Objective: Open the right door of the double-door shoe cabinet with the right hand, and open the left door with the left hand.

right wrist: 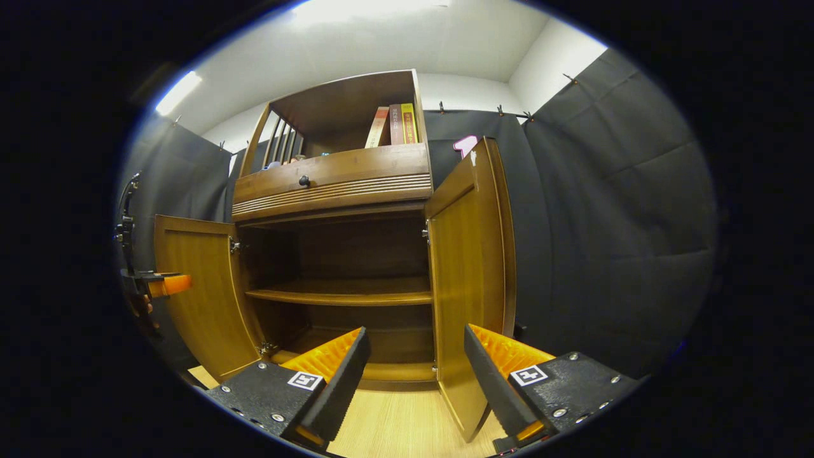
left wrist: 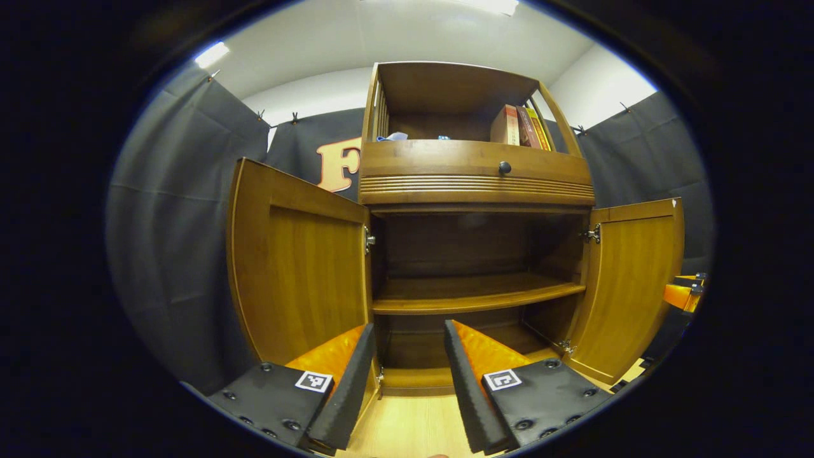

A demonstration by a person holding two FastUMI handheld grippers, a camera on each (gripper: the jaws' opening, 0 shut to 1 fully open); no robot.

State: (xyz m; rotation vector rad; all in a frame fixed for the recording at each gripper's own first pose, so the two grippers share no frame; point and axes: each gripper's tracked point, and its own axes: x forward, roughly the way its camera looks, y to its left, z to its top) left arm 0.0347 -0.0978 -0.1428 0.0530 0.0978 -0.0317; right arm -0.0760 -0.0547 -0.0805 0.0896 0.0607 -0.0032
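The double-door shoe cabinet [left wrist: 477,184] stood on a pale wood floor [left wrist: 407,426] against the black booth wall, with both lower doors swung wide. In the left gripper view, the left door [left wrist: 299,280] hung open at the cabinet's left edge and the right door [left wrist: 629,286] stood open at its right edge, baring an inner shelf [left wrist: 474,294] with nothing on it. Above the doors ran a drawer [left wrist: 477,170] with a small dark knob [left wrist: 504,167], and the open top compartment held a few books [left wrist: 521,126] leaning at its right side.

The left gripper [left wrist: 407,362] hung in front of the opening with its fingers spread wide apart, holding nothing, just beside the lower inner edge of the left door.

In the right gripper view, the right gripper [right wrist: 416,375] likewise had its fingers parted wide and gripped nothing; the lower front edge of the right door [right wrist: 470,280] stood between them, though whether either finger touched it could not be told. The left door [right wrist: 203,299] showed farther off, with the other gripper near its outer edge.
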